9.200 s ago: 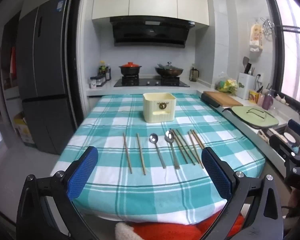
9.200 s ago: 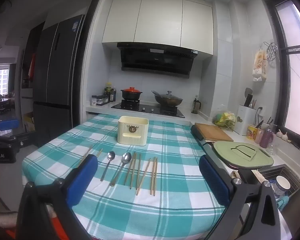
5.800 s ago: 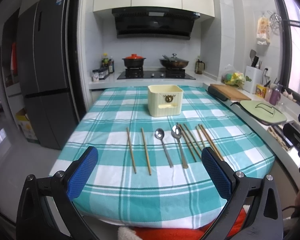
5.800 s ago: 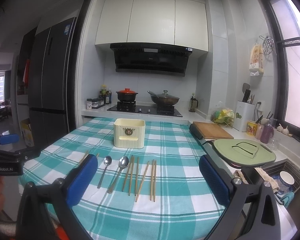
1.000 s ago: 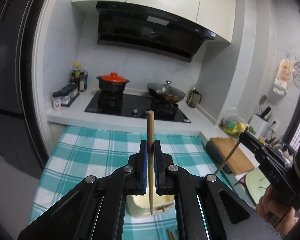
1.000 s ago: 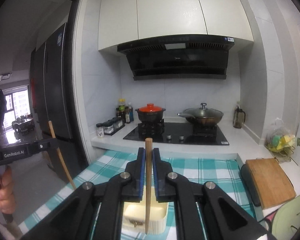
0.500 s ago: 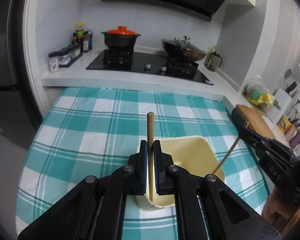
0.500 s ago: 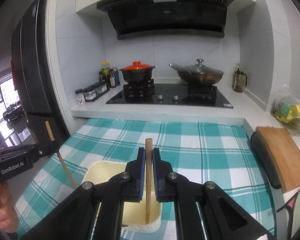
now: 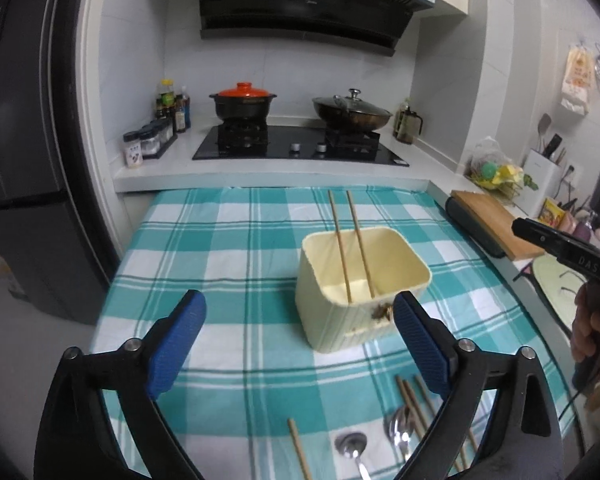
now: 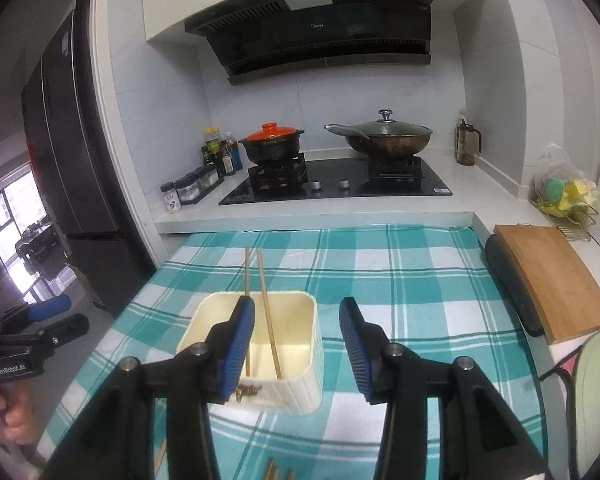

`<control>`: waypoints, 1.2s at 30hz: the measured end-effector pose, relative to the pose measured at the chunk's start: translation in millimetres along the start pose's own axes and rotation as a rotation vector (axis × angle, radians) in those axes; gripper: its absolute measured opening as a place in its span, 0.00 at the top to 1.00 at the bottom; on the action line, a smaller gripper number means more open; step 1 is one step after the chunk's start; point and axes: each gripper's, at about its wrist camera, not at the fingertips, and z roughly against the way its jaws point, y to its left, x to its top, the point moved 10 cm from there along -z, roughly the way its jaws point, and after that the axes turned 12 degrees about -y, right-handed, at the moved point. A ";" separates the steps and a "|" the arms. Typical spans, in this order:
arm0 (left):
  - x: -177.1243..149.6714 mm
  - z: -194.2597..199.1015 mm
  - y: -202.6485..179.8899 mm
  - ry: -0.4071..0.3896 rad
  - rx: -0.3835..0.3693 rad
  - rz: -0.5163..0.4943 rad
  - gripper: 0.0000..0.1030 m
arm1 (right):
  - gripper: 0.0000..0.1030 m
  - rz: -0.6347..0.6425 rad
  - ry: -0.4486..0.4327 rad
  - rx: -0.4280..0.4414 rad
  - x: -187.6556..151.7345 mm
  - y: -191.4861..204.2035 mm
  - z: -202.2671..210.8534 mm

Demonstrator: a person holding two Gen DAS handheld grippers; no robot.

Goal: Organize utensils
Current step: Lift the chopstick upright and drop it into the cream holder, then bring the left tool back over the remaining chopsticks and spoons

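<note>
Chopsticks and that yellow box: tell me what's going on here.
A person holding a gripper in each hand is sorting utensils. Two chopsticks lean inside the cream holder on the checked tablecloth. The left gripper and the right gripper are both opening, with nothing between their pads. A loose chopstick, more chopsticks and two spoons are not yet in the holder.

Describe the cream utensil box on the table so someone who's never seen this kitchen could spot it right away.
Find the table with the teal checked cloth in front of the stove. The cream utensil box stands on it, the only upright container there, with two chopsticks leaning out of its open top.
</note>
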 end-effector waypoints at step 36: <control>-286.9 69.3 55.4 0.327 0.252 0.059 0.01 | 0.51 0.073 0.253 -0.305 -309.0 -81.2 172.5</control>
